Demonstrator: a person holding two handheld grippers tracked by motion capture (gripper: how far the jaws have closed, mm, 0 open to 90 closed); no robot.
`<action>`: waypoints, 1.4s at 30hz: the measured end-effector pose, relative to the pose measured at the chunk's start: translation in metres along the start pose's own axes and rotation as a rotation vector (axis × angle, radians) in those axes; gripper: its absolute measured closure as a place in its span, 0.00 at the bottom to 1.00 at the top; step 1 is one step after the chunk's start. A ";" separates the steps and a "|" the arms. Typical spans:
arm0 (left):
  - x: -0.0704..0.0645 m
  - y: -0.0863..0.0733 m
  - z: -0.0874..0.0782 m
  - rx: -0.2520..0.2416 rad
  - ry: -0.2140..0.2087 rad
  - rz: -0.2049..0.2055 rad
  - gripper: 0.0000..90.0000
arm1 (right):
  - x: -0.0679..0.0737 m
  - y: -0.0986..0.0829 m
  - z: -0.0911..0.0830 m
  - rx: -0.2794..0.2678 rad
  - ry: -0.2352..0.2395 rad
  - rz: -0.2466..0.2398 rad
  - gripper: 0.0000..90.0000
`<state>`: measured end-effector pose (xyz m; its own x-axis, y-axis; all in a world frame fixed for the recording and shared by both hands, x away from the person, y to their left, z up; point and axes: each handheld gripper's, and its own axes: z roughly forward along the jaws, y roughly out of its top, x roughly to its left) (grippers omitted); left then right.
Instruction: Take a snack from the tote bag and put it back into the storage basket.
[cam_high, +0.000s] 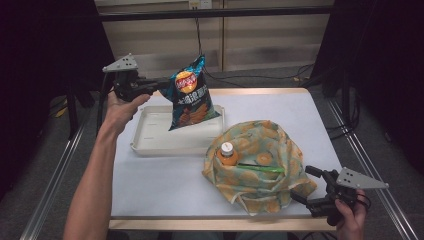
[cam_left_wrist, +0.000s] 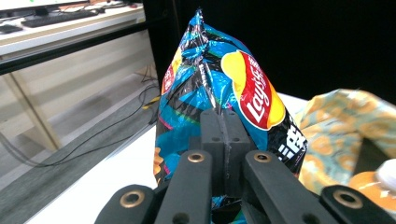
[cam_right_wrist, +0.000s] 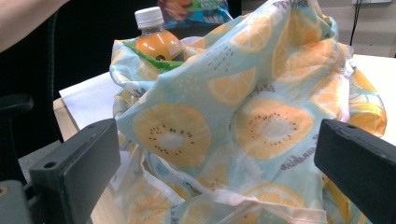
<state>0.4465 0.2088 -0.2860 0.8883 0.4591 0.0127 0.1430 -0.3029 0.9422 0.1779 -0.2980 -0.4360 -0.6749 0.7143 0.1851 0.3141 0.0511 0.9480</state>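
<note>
Chip bag (cam_high: 191, 95): blue, with a red and yellow logo. It hangs in the air above the right end of the tray, its lower corner over the tray's right rim, top corner up, tilted. In the left gripper view the chip bag (cam_left_wrist: 219, 93) stands right at the jaws.

Left gripper (cam_high: 159, 86): jaws closed together on the bag's left edge, held out level from the left hand (cam_high: 120, 111).

Tray (cam_high: 150, 145): white, shallow, at the table's left half, bare floor inside.

Cloth bag (cam_high: 272, 145): fruit print, slumped just right of the tray, mouth open toward it. An orange bottle (cam_high: 227, 153) with a white cap stands in the mouth beside a green packet (cam_high: 260, 169).

Right gripper (cam_high: 304, 187): jaws wide apart, holding nothing, at the cloth bag's near right corner by the table's front edge.

Table (cam_high: 150, 190): white top, bare stretch in front of the tray.
</note>
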 end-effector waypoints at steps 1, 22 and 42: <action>0.001 -0.002 0.003 0.010 0.005 0.001 1.00 | 0.000 0.000 0.000 -0.001 -0.002 0.002 0.00; 0.033 -0.034 0.059 0.108 0.027 -0.061 1.00 | 0.000 -0.004 0.000 0.006 0.011 0.005 0.00; 0.068 -0.060 0.092 0.120 0.126 -0.186 0.98 | -0.002 -0.005 0.000 0.011 0.020 0.008 0.00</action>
<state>0.5387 0.1813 -0.3722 0.7815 0.6145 -0.1081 0.3564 -0.2974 0.8858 0.1777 -0.2995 -0.4407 -0.6851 0.7010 0.1981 0.3268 0.0527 0.9436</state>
